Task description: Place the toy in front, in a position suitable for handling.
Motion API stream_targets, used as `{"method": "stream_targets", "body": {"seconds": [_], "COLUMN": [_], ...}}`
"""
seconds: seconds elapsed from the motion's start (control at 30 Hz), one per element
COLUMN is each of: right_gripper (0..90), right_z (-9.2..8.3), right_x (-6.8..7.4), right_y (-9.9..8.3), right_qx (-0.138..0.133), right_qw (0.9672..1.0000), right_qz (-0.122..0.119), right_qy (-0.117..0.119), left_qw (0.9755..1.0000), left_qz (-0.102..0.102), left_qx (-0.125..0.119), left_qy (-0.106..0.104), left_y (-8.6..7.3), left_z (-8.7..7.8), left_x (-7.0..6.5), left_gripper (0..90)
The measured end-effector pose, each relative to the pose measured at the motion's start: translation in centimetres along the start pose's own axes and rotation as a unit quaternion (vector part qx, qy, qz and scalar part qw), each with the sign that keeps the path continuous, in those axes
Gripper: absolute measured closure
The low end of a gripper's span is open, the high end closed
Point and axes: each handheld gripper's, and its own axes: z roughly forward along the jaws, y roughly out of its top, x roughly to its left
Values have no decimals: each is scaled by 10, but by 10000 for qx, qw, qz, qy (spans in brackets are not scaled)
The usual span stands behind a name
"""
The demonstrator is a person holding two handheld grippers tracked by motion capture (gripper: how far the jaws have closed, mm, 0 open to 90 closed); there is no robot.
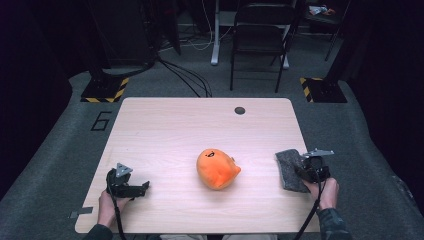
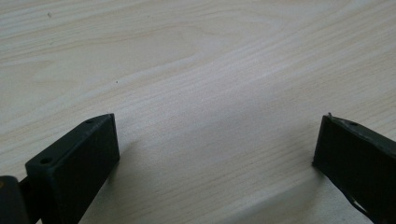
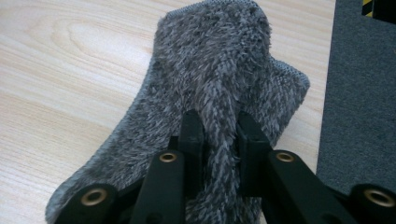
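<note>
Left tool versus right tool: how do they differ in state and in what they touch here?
The left tool has its jaws spread wide with bare wood between them; the right tool has its jaws nearly together, pinching a ridge of the grey fuzzy cloth. The left sits near the table front-left edge, the right at its right edge. Both are hand-held, flanking the orange plush toy.

the right gripper [image 3: 219,135] is covering the cloth's [image 3: 219,60] pinched fold, and the frame's bottom edge is cutting off its near end. the toy's [image 1: 217,168] face marking is showing too small to read.
</note>
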Motion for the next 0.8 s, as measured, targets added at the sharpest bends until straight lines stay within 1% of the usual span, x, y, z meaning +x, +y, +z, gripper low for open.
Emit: {"method": "stream_targets", "body": {"seconds": [0.03,0.07,0.1,0.13,0.17,0.2,0.23,0.27,0.33,0.37,0.4,0.43,0.47,0.5,0.53,0.6,0.63,0.67,0.7,0.8], "right_gripper": [686,620,579,526,468,413,413,303,238,238,207,174,174,149,148,140,140,134,127,123], "right_z": [2,4,8,11,13,14,14,13,8,8,5,-3,-3,-11,-14,-19,-19,-23,-24,-27], "right_x": [0,-1,-2,-3,-3,-3,-3,-3,-4,-4,-4,-3,-3,0,3,9,9,18,22,38], "right_y": [-1,-1,-2,-2,-3,-4,-4,-3,-2,-2,-1,3,3,7,9,14,14,19,21,27], "right_qx": [55,121,182,252,298,319,319,311,232,232,152,33,33,-77,-130,-226,-226,-265,-288,-323], "right_qw": [10000,9999,9998,9997,9995,9995,9995,9994,9996,9996,9998,10000,10000,10000,9998,9992,9992,9982,9973,9951], "right_qz": [-7,25,-1,-19,38,46,46,21,27,27,-13,-11,-11,-53,-97,-204,-204,-356,-477,-674], "right_qy": [1,-43,-56,-30,-21,-70,-70,-126,-137,-137,-152,-66,-66,21,131,250,250,408,468,647], "left_qw": [10000,10000,10000,10000,10000,10000,10000,10000,10000,10000,10000,10000,10000,10000,10000,10000,10000,10000,10000,10000], "left_qz": [-9,-3,-3,-10,-10,0,0,-2,1,-4,3,-1,-2,1,-2,-4,3,4,4,1], "left_qx": [-4,-16,-16,-5,-5,0,0,-3,-1,-1,0,-14,-12,-5,-7,-9,16,15,17,19], "left_qy": [-1,-3,-3,-1,-1,0,0,-3,-1,1,-1,-2,-2,-3,-1,-1,-15,-13,-14,-12], "left_y": [0,0,0,0,0,0,0,0,0,0,0,0,0,0,0,0,0,0,0,0], "left_z": [0,0,0,0,0,0,0,0,0,0,0,0,0,0,0,0,0,0,0,0], "left_x": [0,0,0,0,0,0,0,0,0,0,0,0,0,0,0,0,0,0,0,0], "left_gripper": [0,0,0,0,0,0,0,0,0,0,0,0,0,0,0,0,0,0,0,0]}}
